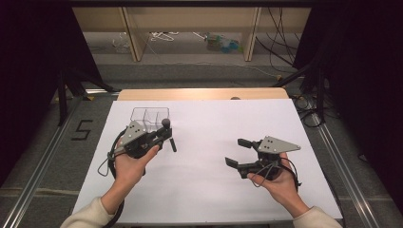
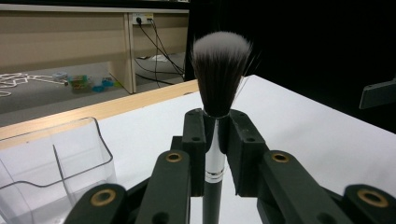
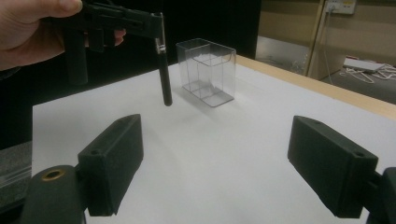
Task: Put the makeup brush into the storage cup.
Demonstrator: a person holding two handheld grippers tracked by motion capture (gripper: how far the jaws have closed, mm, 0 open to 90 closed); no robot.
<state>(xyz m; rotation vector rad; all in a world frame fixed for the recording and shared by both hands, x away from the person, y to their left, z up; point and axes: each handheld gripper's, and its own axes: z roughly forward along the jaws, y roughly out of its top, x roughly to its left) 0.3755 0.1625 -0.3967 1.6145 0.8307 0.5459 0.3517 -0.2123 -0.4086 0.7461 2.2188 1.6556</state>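
Note:
My left gripper (image 1: 166,132) is shut on a makeup brush (image 2: 217,88), held upright above the white table with its dark, white-tipped bristles up and its black handle (image 3: 164,79) hanging below the jaws. The jaws pinch the silver ferrule. A clear plastic organizer (image 1: 149,118) with dividers stands on the table just beyond and to the left of that gripper; it also appears as the clear box (image 3: 207,72) in the right gripper view. My right gripper (image 1: 238,152) is held low over the right half of the table, jaws wide apart with nothing between them.
The white tabletop (image 1: 204,190) has a wooden strip along its far edge (image 1: 204,93). Beyond it are wooden shelf legs, cables and small items on the floor (image 1: 218,43). Metal rails run along both sides of the table.

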